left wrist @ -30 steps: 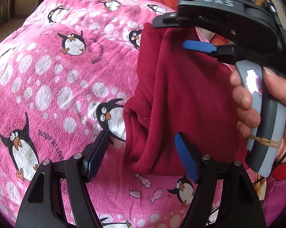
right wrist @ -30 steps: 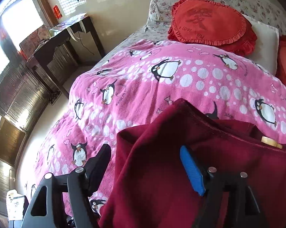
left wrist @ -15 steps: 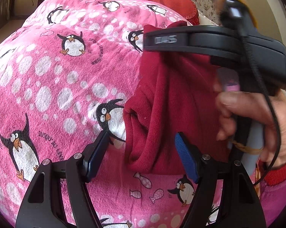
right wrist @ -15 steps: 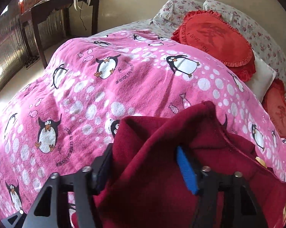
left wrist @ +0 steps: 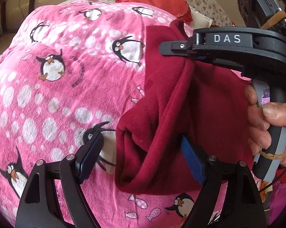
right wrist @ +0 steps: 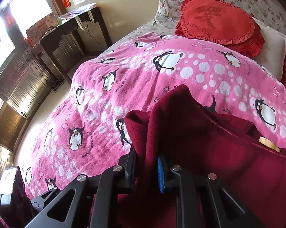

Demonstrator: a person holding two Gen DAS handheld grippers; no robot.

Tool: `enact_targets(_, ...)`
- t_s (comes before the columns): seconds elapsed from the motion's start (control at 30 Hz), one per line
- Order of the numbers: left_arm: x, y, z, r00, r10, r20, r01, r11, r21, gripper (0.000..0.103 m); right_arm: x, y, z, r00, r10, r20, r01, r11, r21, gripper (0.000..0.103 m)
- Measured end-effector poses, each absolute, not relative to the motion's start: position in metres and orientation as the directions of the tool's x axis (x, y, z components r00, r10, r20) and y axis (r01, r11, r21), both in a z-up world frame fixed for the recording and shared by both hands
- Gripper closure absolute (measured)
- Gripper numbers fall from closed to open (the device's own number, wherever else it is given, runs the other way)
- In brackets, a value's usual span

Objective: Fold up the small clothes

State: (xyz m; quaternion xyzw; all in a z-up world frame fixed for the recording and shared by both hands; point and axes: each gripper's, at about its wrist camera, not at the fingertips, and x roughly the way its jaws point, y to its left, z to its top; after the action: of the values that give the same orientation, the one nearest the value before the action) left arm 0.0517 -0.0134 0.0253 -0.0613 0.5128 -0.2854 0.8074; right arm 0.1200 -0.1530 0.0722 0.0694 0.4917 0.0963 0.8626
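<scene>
Garment (left wrist: 181, 98) runs near to far; right gripper (right wrist: 146, 169) is closing on its far fold, while the opening left gripper (left wrist: 141, 157) straddles its near end.

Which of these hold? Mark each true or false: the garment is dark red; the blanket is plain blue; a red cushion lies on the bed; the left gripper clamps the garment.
1. The garment is dark red. True.
2. The blanket is plain blue. False: pink with penguins.
3. A red cushion lies on the bed. True.
4. The left gripper clamps the garment. False: its jaws are opening, cloth loose between them; the right gripper is closing on a fold.
</scene>
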Motion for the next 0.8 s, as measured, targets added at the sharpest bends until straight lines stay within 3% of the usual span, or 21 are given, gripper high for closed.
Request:
enact_targets(0.13,0.059,-0.021,0.022,0.304,-0.547,-0.78,0.389,0.818,-0.423,0.025,0.126,-0.15,0.068,0.49,0.217,-0.844,-0.094,0.976,0.196,0.086)
enact_targets(0.2,0.06,-0.024,0.021,0.306,-0.551,-0.777,0.386,0.818,-0.427,0.025,0.133,-0.144,0.062,0.476,0.177,-0.861,-0.094,0.984,0.15,0.081)
enact_targets(0.27,0.061,-0.025,0.02,0.31,-0.552,-0.775,0.387,0.817,-0.427,0.025,0.138,-0.134,0.059,0.472,0.131,-0.872,-0.1,0.991,0.094,0.068)
enact_targets(0.4,0.058,-0.023,0.019,0.312,-0.551,-0.774,0.389,0.817,-0.425,0.025,0.144,-0.122,0.055,0.482,0.073,-0.873,-0.113,0.993,0.02,0.066)
enact_targets(0.47,0.05,-0.016,0.021,0.315,-0.541,-0.78,0.392,0.822,-0.412,0.04,0.141,-0.123,0.054,0.498,0.079,-0.864,-0.111,0.993,0.026,0.07)
enact_targets(0.5,0.044,-0.013,0.023,0.31,-0.545,-0.779,0.389,0.82,-0.419,0.062,0.138,-0.127,0.056,0.508,0.091,-0.856,-0.109,0.993,0.041,0.074)
enact_targets(0.53,0.041,-0.011,0.025,0.29,-0.566,-0.772,0.383,0.808,-0.449,0.071,0.135,-0.131,0.057,0.517,0.107,-0.849,-0.108,0.992,0.059,0.082)
enact_targets(0.57,0.039,-0.01,0.027,0.287,-0.573,-0.768,0.374,0.805,-0.46,0.073,0.131,-0.137,0.061,0.526,0.135,-0.84,-0.106,0.99,0.093,0.087)
enact_targets(0.8,0.008,-0.031,0.075,0.328,-0.59,-0.738,0.451,0.784,-0.426,0.08,0.09,-0.175,0.103,0.603,0.241,-0.76,-0.109,0.969,0.22,0.089)
